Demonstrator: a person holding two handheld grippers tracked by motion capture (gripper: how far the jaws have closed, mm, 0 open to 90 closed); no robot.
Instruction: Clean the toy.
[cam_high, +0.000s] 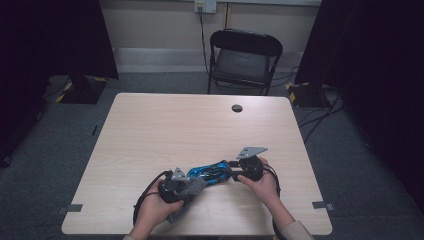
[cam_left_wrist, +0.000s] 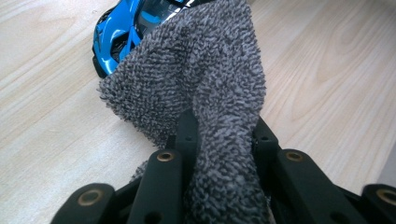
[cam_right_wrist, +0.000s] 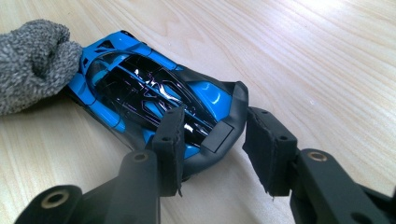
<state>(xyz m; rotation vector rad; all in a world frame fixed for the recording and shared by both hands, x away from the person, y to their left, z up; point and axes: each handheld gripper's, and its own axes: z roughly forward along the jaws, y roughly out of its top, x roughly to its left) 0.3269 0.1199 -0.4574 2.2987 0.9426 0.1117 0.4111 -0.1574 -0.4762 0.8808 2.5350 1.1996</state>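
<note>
A blue and black toy car (cam_right_wrist: 140, 88) lies on the wooden table (cam_high: 200, 125) near its front edge, between my two hands. My right gripper (cam_right_wrist: 215, 140) has its pads against both sides of the car's rear end and holds it. My left gripper (cam_left_wrist: 224, 135) is shut on a grey terry cloth (cam_left_wrist: 201, 79). The cloth bunches up from the jaws and drapes over the front of the car (cam_left_wrist: 116, 32). In the high view the left gripper (cam_high: 187, 182) and cloth (cam_high: 192, 187) sit left of the car (cam_high: 212, 171), with the right gripper (cam_high: 232, 172) at its right.
A round cable hole (cam_high: 237, 108) sits near the table's far edge. A black folding chair (cam_high: 244, 60) stands beyond the table. Dark curtains and stand bases flank the floor on both sides.
</note>
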